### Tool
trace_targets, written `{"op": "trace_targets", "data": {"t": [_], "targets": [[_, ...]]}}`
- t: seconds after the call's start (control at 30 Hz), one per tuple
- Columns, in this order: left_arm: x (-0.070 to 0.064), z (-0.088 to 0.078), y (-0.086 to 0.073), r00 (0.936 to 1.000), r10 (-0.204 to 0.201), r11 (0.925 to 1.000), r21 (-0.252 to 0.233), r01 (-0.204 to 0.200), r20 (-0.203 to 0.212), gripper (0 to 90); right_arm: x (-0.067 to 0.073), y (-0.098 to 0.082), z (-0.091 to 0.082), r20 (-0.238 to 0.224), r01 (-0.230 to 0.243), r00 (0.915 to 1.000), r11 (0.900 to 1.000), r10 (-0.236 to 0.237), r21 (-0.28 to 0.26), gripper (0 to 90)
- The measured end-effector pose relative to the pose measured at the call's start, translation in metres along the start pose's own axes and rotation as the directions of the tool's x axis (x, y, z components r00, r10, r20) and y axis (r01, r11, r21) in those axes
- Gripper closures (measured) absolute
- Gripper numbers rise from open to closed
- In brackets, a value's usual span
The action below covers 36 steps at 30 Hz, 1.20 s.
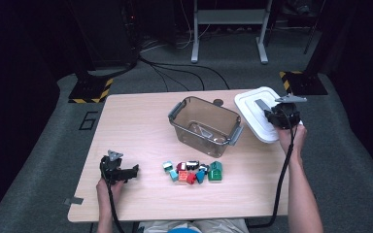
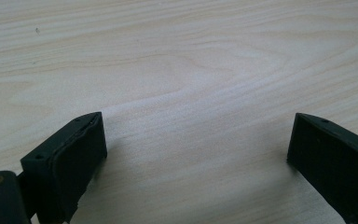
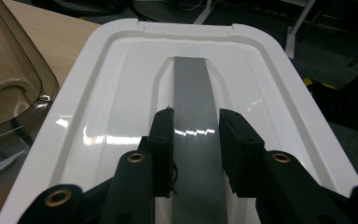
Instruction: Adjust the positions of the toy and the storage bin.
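A white lid (image 1: 250, 108) with a grey handle strip (image 3: 192, 88) sits at the table's far right, partly past the edge. My right gripper (image 1: 269, 112) is shut on that handle, and in the right gripper view its black pads (image 3: 164, 135) press the strip from both sides (image 3: 196, 117). A clear brownish bin (image 1: 209, 105) with grey side handles stands empty in the middle, left of the lid (image 3: 116, 93). My left gripper (image 1: 135, 171) rests low over the wood at the near left, its jaws wide open with only bare table between them (image 2: 196, 135).
A cluster of several small toy blocks (image 1: 194, 171), teal, red and green, lies in front of the bin. The bin's wall (image 3: 9, 79) stands close to the lid's left side. Beyond the wooden table (image 1: 141, 111) lie dark floor, cables and stand legs.
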<state>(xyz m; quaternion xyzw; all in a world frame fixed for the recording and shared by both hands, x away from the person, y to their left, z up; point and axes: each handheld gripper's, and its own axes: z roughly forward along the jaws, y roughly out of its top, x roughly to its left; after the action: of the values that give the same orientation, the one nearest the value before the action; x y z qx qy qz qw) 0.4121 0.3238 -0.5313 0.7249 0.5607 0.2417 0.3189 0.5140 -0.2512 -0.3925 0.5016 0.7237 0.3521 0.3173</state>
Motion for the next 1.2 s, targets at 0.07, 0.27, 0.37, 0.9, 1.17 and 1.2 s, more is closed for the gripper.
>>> {"op": "trace_targets", "data": {"t": [0.07,0.27,0.37,0.9,1.17,1.2], "targets": [[0.000,0.000,0.000,1.0000,0.000,1.0000,0.000,0.000,0.000,4.2,-0.001,-0.002,0.002,0.006,0.001,1.0000,1.000,-0.001,0.003,66.8],[0.000,0.000,0.000,1.0000,0.000,1.0000,0.000,0.000,0.000,4.2,-0.003,-0.008,0.007,0.011,-0.016,0.9998,1.000,0.016,0.018,66.8],[0.000,0.000,0.000,1.0000,0.000,1.0000,0.000,0.000,0.000,4.2,-0.005,-0.012,0.011,0.009,-0.032,0.9995,0.999,0.032,0.024,66.8],[0.000,0.000,0.000,1.0000,0.001,1.0000,-0.001,-0.001,0.000,4.2,0.001,-0.040,0.040,-0.013,-0.066,0.9976,0.992,0.067,0.105,66.7],[0.000,0.000,0.000,1.0000,0.000,1.0000,0.000,0.000,0.000,4.2,0.000,-0.051,0.049,-0.029,-0.083,0.9957,0.988,0.088,0.131,66.7],[0.000,0.000,0.000,1.0000,0.002,1.0000,-0.001,-0.002,-0.001,4.2,0.001,-0.053,0.050,-0.030,-0.090,0.9950,0.986,0.095,0.143,66.7]]}}
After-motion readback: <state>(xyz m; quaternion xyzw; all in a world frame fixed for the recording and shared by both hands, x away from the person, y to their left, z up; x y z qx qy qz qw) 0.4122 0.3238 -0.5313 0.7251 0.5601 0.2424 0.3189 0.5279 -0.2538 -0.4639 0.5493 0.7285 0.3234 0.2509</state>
